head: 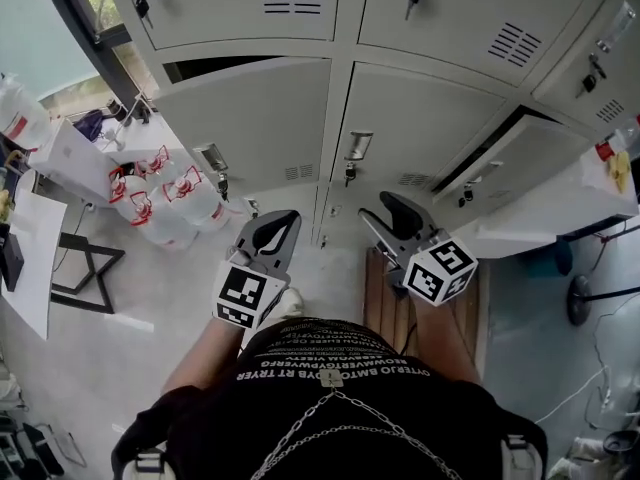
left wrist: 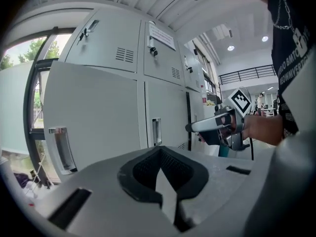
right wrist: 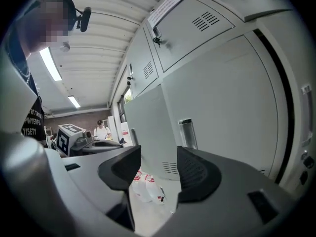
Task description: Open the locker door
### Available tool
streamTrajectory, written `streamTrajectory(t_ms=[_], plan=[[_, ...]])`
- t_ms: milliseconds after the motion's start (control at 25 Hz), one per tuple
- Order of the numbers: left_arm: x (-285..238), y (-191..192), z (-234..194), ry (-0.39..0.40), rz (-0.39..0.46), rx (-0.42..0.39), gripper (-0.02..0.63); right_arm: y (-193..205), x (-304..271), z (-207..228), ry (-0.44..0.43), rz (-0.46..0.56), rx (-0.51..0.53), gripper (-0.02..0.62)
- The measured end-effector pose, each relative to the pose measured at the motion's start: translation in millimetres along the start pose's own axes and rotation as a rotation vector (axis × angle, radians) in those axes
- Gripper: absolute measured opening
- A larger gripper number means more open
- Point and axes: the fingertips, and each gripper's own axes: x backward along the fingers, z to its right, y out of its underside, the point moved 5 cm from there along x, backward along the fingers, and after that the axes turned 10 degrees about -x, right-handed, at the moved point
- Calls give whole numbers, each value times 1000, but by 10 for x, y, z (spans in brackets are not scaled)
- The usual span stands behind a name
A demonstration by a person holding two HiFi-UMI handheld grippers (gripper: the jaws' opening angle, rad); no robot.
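Grey lockers fill the head view. The middle locker door [head: 400, 128] is closed, with a metal handle [head: 357, 146] and a key under it. My right gripper [head: 380, 208] is open and empty a short way in front of that door, apart from it. In the right gripper view the handle [right wrist: 187, 132] shows just above the gap of the right gripper [right wrist: 158, 154]. My left gripper [head: 288, 215] is shut on nothing. It points at the left locker door [left wrist: 94, 117], whose handle [left wrist: 59, 149] is at the lower left, beyond the left gripper [left wrist: 158, 152].
The left locker [head: 245, 108] shows a dark gap along its top. The right locker door [head: 500, 153] stands ajar. Large water bottles [head: 160, 203] sit on the floor at the left, by a table [head: 30, 258]. A white table [head: 570, 203] is at the right, and wooden boards [head: 385, 303] lie underfoot.
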Motion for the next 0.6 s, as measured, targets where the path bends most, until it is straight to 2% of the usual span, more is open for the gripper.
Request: streamTrajectory(t_ms=[120, 320, 600], plan=[[-135, 45, -168, 35, 0, 21, 3, -52, -202, 93, 32, -9, -5, 222], [-321, 105, -367, 100, -2, 11, 3, -202, -502, 202, 73, 13, 0, 222], [-491, 121, -672, 141, 6, 10, 3, -260, -900, 319, 89, 2, -5, 222]])
